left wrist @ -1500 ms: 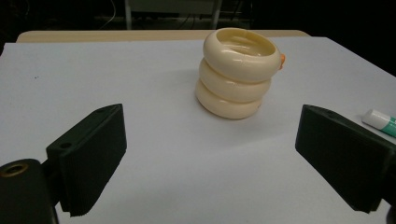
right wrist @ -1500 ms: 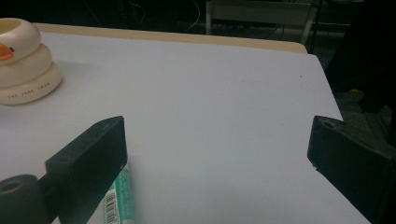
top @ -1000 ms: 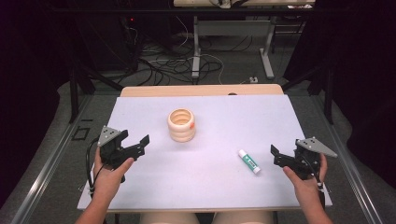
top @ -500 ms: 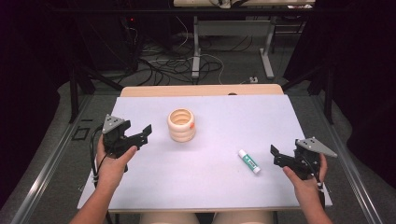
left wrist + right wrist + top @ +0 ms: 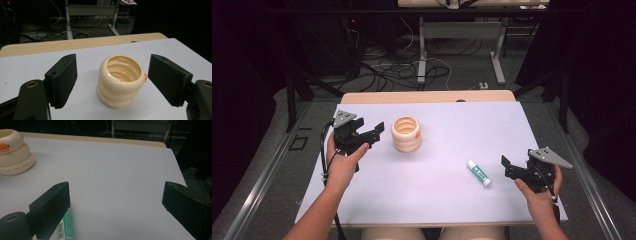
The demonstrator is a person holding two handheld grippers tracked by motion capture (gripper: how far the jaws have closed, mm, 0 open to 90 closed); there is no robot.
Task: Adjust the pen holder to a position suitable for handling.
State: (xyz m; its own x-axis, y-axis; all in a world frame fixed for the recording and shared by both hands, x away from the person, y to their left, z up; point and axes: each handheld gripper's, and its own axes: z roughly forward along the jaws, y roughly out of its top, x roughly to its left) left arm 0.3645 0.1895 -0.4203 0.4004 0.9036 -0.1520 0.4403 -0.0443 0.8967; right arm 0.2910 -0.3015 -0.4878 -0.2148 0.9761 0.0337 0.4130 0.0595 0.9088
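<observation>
A cream ribbed cup point(image 5: 406, 133) with an orange spot on its side stands upright on the white tabletop point(image 5: 437, 200), left of centre. My left gripper point(image 5: 375, 133) hovers just left of it and points at it. Its jaws are open and have just been closing a little, with nothing between them. In the left gripper view the cup point(image 5: 121, 80) stands a short way beyond the two black jaws, untouched. A white tube with a green label point(image 5: 478, 173) lies at the front right. My right gripper point(image 5: 505, 167) is open just right of it; the tube point(image 5: 65, 227) lies by one jaw.
A wooden table edge point(image 5: 427, 96) runs behind the white top. Beyond it are metal desk legs and loose cables on a dark floor point(image 5: 412, 60). The cup point(image 5: 13, 152) sits far left in the right gripper view.
My left gripper has moved forward and right toward the cup and risen slightly, with its jaws a little narrower. The right gripper, the cup and the tube have stayed put.
</observation>
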